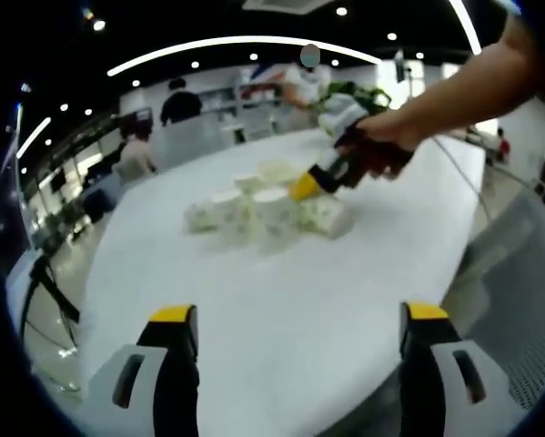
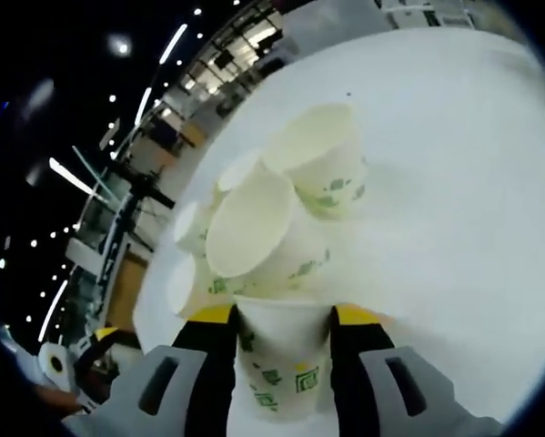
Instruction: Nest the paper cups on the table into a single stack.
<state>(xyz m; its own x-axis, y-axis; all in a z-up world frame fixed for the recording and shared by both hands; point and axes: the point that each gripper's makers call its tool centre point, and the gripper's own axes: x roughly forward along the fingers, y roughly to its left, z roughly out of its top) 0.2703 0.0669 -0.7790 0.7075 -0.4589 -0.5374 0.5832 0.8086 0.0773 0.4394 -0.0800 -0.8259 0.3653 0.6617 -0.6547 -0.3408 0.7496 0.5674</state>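
Observation:
Several white paper cups with green print (image 1: 254, 208) stand and lie in a loose cluster in the middle of the white table (image 1: 281, 309). My left gripper (image 1: 299, 314) hovers open over the near table, well short of them. A hand holds my right gripper (image 1: 306, 188) down at the cluster's right side, next to a cup lying on its side (image 1: 328, 217). In the right gripper view, my right gripper (image 2: 284, 317) is shut on a paper cup (image 2: 281, 369). Just beyond it lean a large tilted cup (image 2: 252, 228) and another cup (image 2: 325, 159), with smaller cups (image 2: 188, 226) to the left.
People sit and stand at the table's far end (image 1: 176, 105). A mesh chair (image 1: 527, 300) is at the table's right edge, and a dark stand (image 1: 49, 291) is off its left edge. White tabletop stretches to the right of the cups (image 2: 463, 200).

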